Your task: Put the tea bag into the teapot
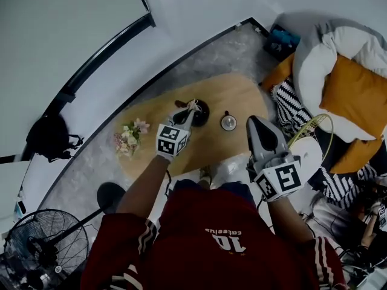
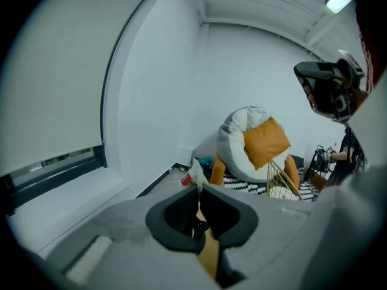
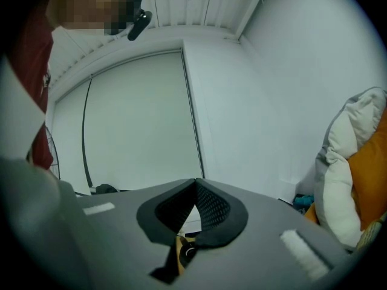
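A black teapot (image 1: pixel 202 115) stands on the oval wooden table (image 1: pixel 242 95). A round lid (image 1: pixel 228 122) with a dark knob lies on the table to its right. My left gripper (image 1: pixel 192 108) hangs just above the teapot's left side, shut on a small white tea bag (image 1: pixel 194 104). In the left gripper view the tea bag (image 2: pixel 195 174) sticks out past the closed tips of the left gripper (image 2: pixel 198 187). My right gripper (image 1: pixel 254 121) is shut and holds nothing, right of the lid. In the right gripper view the right gripper (image 3: pixel 195 183) shows its pads pressed together.
A bunch of flowers (image 1: pixel 130 136) sits at the table's left end. A white beanbag (image 1: pixel 320 59) with an orange cushion (image 1: pixel 357 92) and a gold wire stand (image 1: pixel 313 128) are to the right. A fan (image 1: pixel 45 246) and a black bag (image 1: pixel 51 136) are on the floor at left.
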